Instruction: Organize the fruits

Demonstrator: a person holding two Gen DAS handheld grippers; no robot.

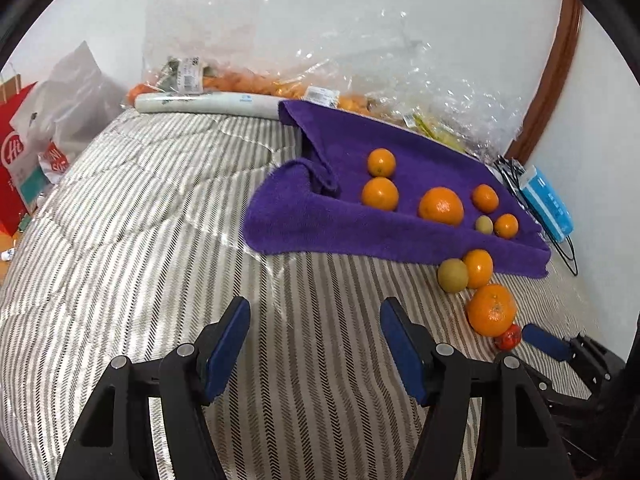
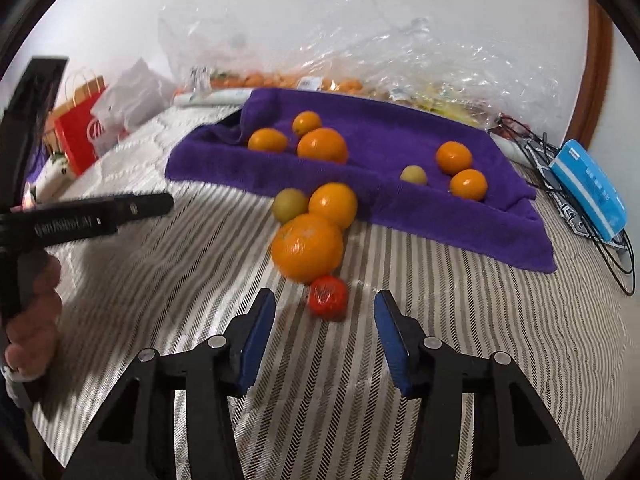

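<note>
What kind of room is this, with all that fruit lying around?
Probably a bedroom at home: the fruit lies on a striped quilted bedspread and a purple towel, with shopping bags and a tissue pack by a plain white wall.

White wall [image 1: 360, 8], brown wooden trim [image 1: 560, 76], striped bedcover [image 1: 160, 240]

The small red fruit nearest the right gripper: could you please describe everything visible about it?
The small red fruit is round, glossy red-orange, with a dark mark on top, smaller than the other fruits. It lies on the striped bedcover, off the purple towel, touching the large orange behind it. It sits just beyond the open right gripper, untouched.
</note>
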